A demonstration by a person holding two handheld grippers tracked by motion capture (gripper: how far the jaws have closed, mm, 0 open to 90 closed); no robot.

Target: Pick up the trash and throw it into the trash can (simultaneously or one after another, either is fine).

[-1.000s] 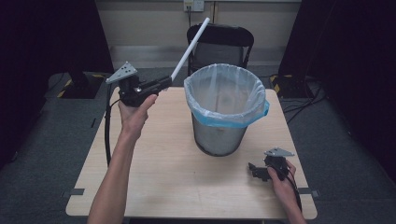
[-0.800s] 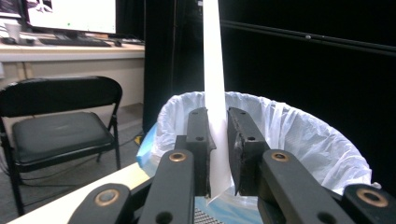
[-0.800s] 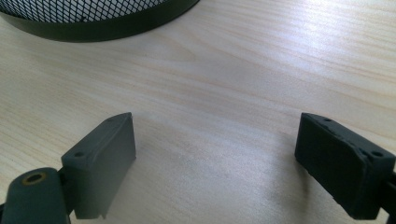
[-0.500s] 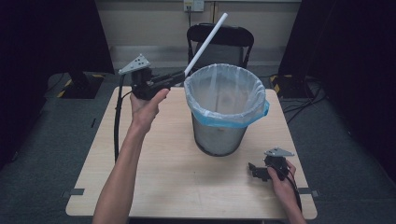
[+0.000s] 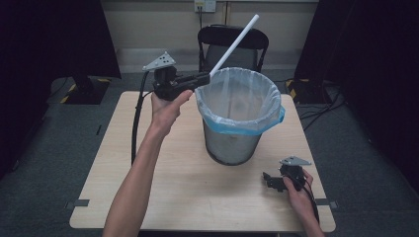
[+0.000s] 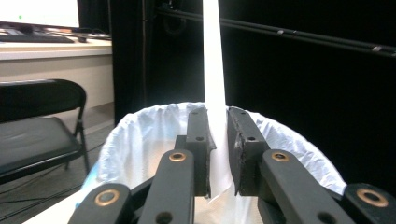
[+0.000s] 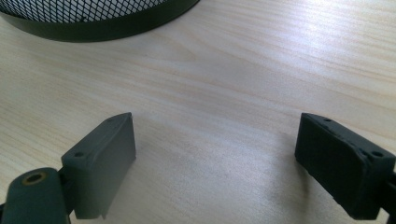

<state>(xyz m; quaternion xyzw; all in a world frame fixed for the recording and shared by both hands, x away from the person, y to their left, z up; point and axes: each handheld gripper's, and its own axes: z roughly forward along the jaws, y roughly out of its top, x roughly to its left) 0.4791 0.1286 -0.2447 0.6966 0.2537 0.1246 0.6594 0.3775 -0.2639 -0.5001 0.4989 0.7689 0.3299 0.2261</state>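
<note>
My left gripper is held up at the left rim of a mesh bin, shut on the lower end of a long white tube that slants up and to the right over the bin's back edge. In the left gripper view the white tube rises between the two pads, with the bin's pale liner bag just beyond. The liner folds over the rim with a blue band. My right gripper rests low on the table at the front right, open, with nothing between its jaws.
The wooden table holds the bin near its middle. A black folding chair stands behind the table. The bin's dark base ring lies just ahead of the right gripper. Cables trail on the grey floor at the right.
My left gripper has carried the white tube rightward and slightly up, from left of the bin to its rim. The right gripper has stayed put.
</note>
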